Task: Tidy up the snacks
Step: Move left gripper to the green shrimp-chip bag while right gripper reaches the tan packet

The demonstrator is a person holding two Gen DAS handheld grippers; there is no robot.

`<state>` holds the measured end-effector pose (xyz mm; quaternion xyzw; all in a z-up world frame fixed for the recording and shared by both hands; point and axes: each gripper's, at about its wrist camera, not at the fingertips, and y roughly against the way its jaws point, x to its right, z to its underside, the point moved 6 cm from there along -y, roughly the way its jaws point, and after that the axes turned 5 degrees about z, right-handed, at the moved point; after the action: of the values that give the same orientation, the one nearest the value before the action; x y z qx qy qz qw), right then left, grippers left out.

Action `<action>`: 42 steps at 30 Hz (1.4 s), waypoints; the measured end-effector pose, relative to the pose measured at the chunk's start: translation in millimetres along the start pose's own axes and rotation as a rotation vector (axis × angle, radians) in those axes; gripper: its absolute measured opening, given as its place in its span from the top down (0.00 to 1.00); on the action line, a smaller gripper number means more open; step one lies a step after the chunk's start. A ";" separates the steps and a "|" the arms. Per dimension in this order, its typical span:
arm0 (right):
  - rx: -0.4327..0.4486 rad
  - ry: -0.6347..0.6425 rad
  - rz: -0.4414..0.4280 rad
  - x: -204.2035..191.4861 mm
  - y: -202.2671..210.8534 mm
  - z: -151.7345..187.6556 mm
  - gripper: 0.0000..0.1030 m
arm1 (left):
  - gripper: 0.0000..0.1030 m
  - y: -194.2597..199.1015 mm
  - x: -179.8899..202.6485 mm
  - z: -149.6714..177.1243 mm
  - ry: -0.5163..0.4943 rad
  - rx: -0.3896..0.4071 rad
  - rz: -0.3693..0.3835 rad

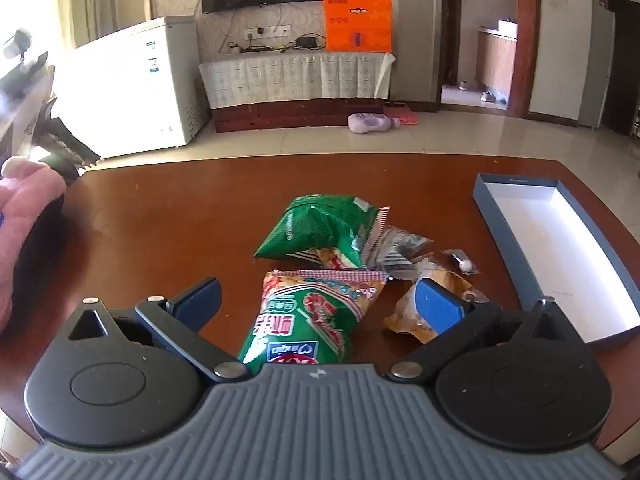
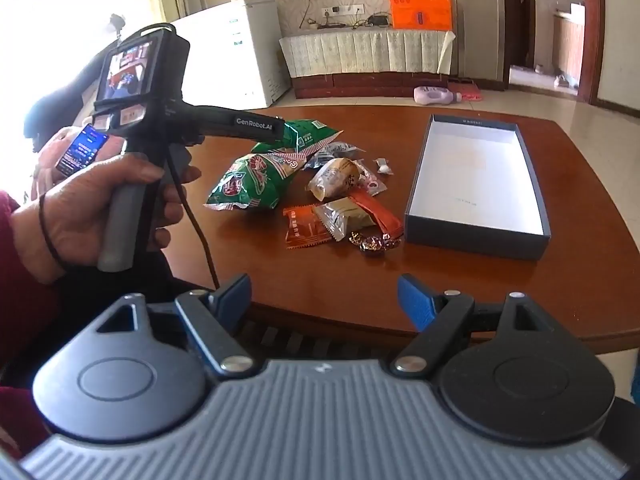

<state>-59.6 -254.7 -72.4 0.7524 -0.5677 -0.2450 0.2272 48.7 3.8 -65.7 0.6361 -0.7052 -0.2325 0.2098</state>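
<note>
Two green snack bags (image 2: pixel 256 176) lie in a pile on the brown bench (image 2: pixel 460 280) beside an open box (image 2: pixel 476 184). Both the left tongs (image 1: pixel 320 300) and the right tongs (image 2: pixel 324 296) are spread wide, pinching nothing.

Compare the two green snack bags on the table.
The near green bag lies closest to the person, its printed front facing up; the far green bag sits behind it, partly hidden by the left gripper's body in the right wrist view. The near bag looks flatter; the far bag looks puffier. Both are green with red-checked ends, outside the box.

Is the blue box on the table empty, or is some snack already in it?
Empty. The blue box shows only its bare white floor; the snacks lie beside it.
</note>
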 end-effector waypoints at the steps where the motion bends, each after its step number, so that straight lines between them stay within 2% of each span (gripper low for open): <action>1: 0.002 0.006 0.003 -0.9 -0.6 0.6 0.21 | 0.00 -0.6 -1.4 0.7 0.004 0.000 0.000; 10: 0.030 0.082 0.020 -5.2 -14.2 -9.4 0.21 | 0.00 -5.6 -10.2 4.4 0.017 -0.013 0.013; 18: 0.033 0.039 0.023 5.1 -40.5 -33.2 0.21 | 0.00 -3.9 -9.4 7.3 0.013 -0.002 0.023; 28: 0.032 0.045 0.078 21.9 -85.2 -48.9 0.21 | 0.00 -5.1 1.5 9.5 -0.034 0.008 0.031; 35: 0.066 0.042 0.058 24.7 -97.8 -55.2 0.21 | 0.00 -10.0 -3.2 12.8 -0.033 -0.002 0.015; 42: 0.088 0.109 0.052 11.9 -95.9 -51.9 0.21 | 0.00 -10.0 -6.6 15.4 -0.016 0.002 0.009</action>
<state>47.0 -238.7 -92.9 0.7588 -0.5842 -0.1725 0.2306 48.2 10.5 -84.0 0.6313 -0.7100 -0.2358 0.2044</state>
